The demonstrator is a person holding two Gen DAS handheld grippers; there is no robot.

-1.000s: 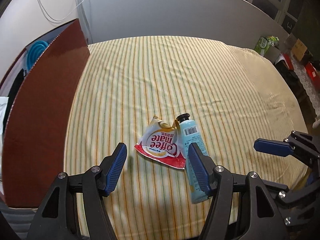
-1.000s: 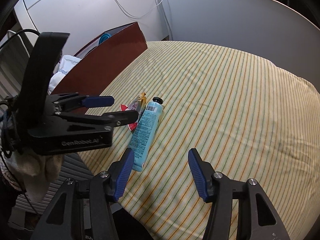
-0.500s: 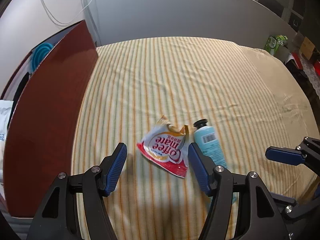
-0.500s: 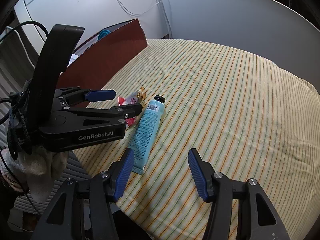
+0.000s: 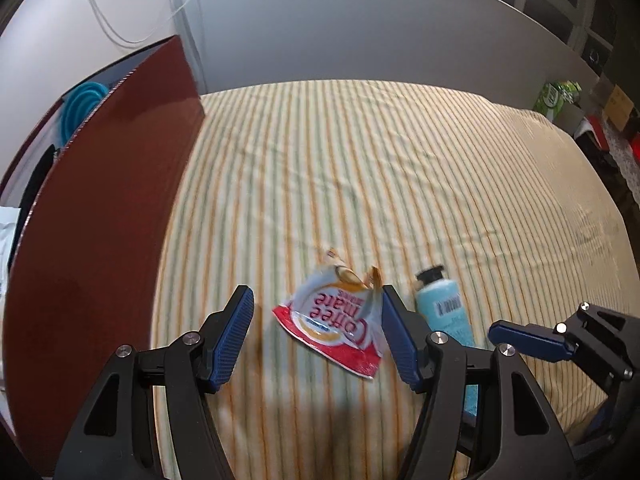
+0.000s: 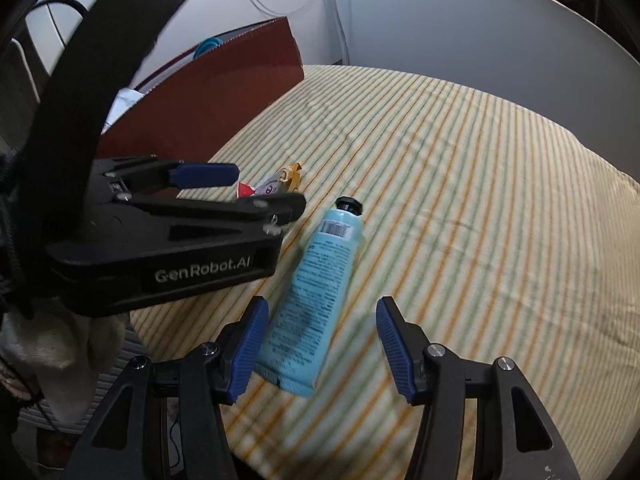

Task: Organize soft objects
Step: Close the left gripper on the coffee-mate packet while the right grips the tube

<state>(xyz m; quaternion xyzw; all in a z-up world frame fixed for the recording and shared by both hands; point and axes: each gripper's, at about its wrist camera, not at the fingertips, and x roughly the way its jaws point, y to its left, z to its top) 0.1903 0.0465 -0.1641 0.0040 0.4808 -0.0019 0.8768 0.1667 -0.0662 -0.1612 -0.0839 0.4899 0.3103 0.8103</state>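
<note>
A crumpled red and white Coffee mate sachet [image 5: 334,316] lies on the striped cloth, between the open jaws of my left gripper [image 5: 316,338]. A light blue tube with a black cap [image 5: 440,306] lies just right of it, partly behind my right finger. In the right wrist view the tube [image 6: 316,284] lies lengthwise, its flat end between the open jaws of my right gripper [image 6: 318,346]. The left gripper [image 6: 224,196] shows there at the left, over the sachet [image 6: 276,185], which is mostly hidden.
A dark red box [image 5: 96,216] stands along the left side of the table, with a blue coil [image 5: 82,98] and white items inside. A grey partition [image 5: 360,32] stands behind the table. The striped cloth [image 5: 360,180] covers the table top.
My left gripper has moved forward and left, so the sachet now sits between its fingers. My right gripper has moved closer to the tube, whose flat end now lies between its fingers.
</note>
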